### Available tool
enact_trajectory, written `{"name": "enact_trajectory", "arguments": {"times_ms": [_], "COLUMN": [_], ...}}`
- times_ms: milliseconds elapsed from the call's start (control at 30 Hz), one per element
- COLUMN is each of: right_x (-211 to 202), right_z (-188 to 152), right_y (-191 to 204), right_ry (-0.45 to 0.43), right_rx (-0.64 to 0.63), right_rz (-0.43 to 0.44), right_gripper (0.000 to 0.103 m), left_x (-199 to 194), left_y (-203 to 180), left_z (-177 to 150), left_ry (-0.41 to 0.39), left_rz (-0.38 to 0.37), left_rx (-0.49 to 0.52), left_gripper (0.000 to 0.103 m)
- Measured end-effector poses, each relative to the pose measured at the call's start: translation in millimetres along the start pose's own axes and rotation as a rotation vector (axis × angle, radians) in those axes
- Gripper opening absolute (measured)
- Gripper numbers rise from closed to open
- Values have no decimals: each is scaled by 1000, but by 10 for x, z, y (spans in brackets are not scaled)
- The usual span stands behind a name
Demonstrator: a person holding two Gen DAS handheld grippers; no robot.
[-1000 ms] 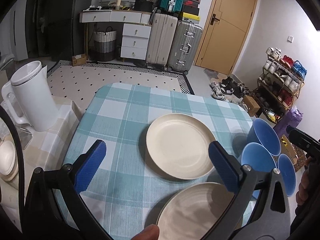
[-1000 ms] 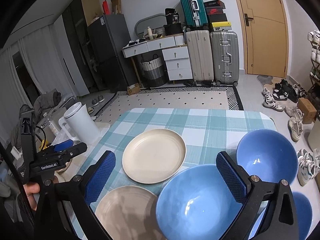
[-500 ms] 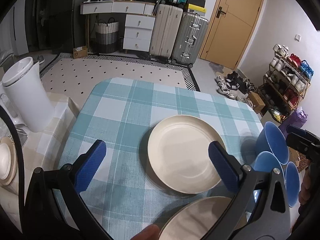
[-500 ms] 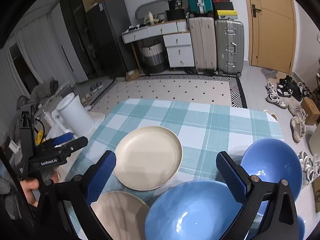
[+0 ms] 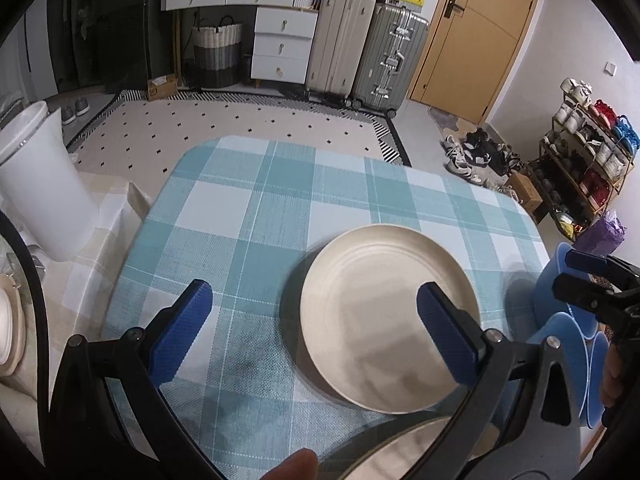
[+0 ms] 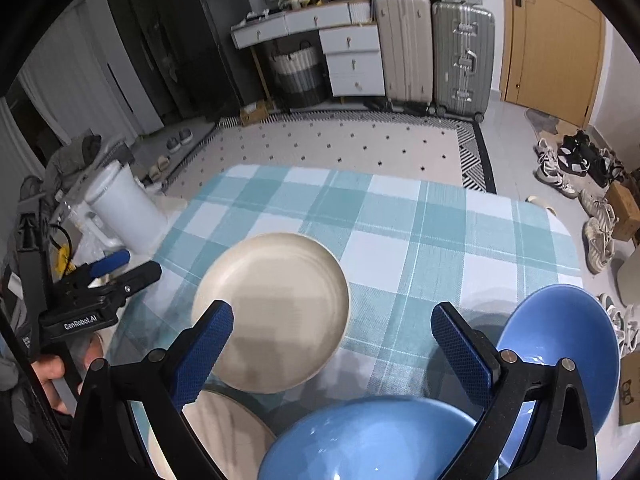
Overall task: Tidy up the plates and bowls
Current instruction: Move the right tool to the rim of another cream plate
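Observation:
A cream plate (image 5: 384, 312) (image 6: 276, 304) lies on the teal checked tablecloth (image 5: 248, 216). A second, beige plate (image 5: 404, 452) (image 6: 220, 432) sits nearer me, mostly cut off by the frame. Blue bowls (image 5: 568, 336) stand at the table's right edge; in the right wrist view one bowl (image 6: 368, 440) is just below the fingers and another (image 6: 560, 344) lies to the right. My left gripper (image 5: 312, 332) hovers open above the cloth and the cream plate's near side. My right gripper (image 6: 332, 352) is open over the cream plate's edge, holding nothing.
A white kettle (image 5: 40, 196) stands on a side table at the left, with a small stack of cream dishes (image 5: 8, 332) below it. Beyond the table are a patterned rug, suitcases (image 5: 368, 44), white drawers and a shoe rack (image 5: 588, 160).
Both grippers have pulled back and risen, so the plates and bowls slide lower in each view. Neither gripper changed its opening, and the dishes stayed in place.

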State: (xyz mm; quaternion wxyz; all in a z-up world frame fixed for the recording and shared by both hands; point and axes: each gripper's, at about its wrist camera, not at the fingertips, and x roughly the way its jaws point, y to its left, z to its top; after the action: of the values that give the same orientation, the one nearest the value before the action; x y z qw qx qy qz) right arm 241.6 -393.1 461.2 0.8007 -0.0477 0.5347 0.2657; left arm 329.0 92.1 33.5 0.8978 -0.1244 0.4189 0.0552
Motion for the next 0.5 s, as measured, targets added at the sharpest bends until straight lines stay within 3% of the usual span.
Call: {"name": "enact_trajectory", "arguments": {"times_ms": [333,500], "right_x": [530,773], "right_z": [-12,-38], "right_y": [-10,-29], "right_ry": [149,221], "right_rx": [-18,-21], "right_rz": [-12,-17], "right_gripper": [84,80], "left_x": [457,644], "left_y": [50,62], "left_z": [-135,-233], "left_ry": [88,136], "left_rz": [12,18], "left_rx": [-13,-13], "left_gripper": [101,90]}}
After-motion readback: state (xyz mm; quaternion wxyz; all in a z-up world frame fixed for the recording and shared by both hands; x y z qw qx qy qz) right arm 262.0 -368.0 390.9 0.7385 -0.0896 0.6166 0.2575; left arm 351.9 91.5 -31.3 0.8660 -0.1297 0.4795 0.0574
